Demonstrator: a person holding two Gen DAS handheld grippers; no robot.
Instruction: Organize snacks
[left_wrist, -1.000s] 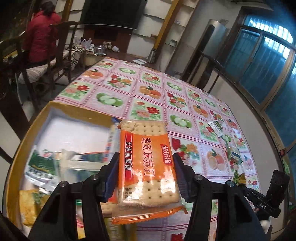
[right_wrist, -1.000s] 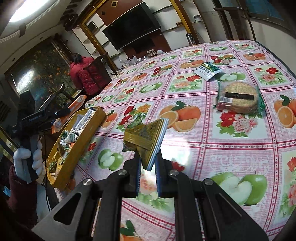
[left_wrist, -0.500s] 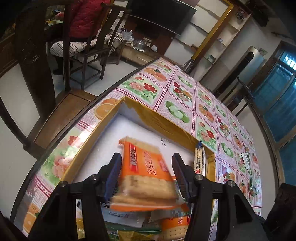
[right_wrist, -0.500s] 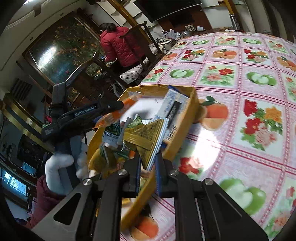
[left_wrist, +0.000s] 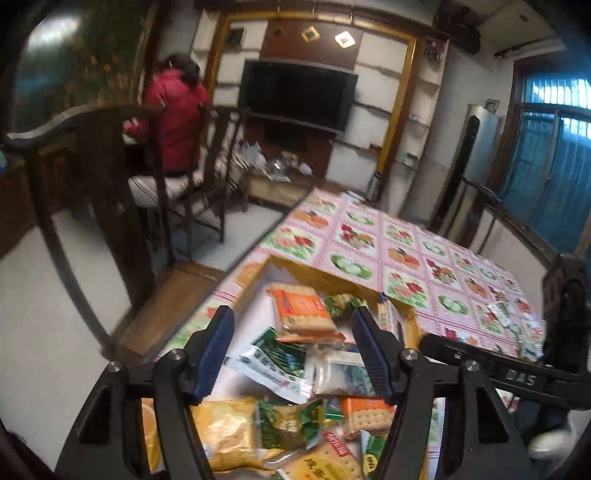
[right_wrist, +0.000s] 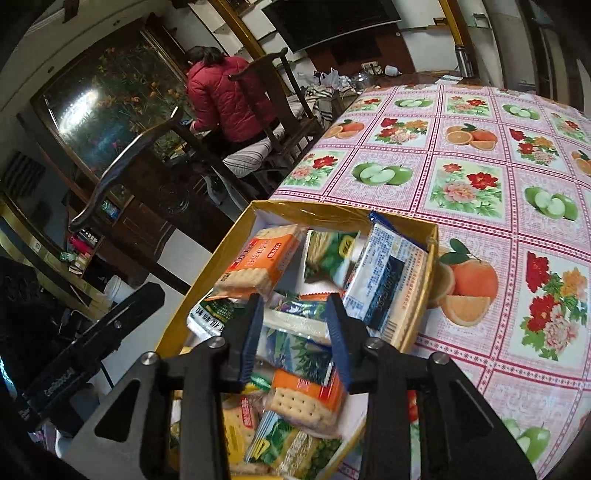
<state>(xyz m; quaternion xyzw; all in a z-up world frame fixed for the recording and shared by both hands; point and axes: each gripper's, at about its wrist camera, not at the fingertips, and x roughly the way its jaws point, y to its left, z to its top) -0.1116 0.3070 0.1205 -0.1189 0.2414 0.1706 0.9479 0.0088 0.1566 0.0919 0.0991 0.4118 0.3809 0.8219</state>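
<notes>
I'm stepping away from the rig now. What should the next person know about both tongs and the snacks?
Left tongs: open, empty, over the yellow box.
Right tongs: open, empty, over the same box.
Done: the orange cracker pack and the green-gold packet lie in the box among the other snacks.
Left: a few packets lie on the tablecloth in the left view; box them next.

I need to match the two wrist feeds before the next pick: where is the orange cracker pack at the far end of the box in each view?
Left wrist: orange cracker pack lies centre frame, just beyond the open left gripper.
Right wrist: it lies left of centre, by the box's left wall, above the open right gripper.
Shared landmark: the yellow box far wall.
</notes>
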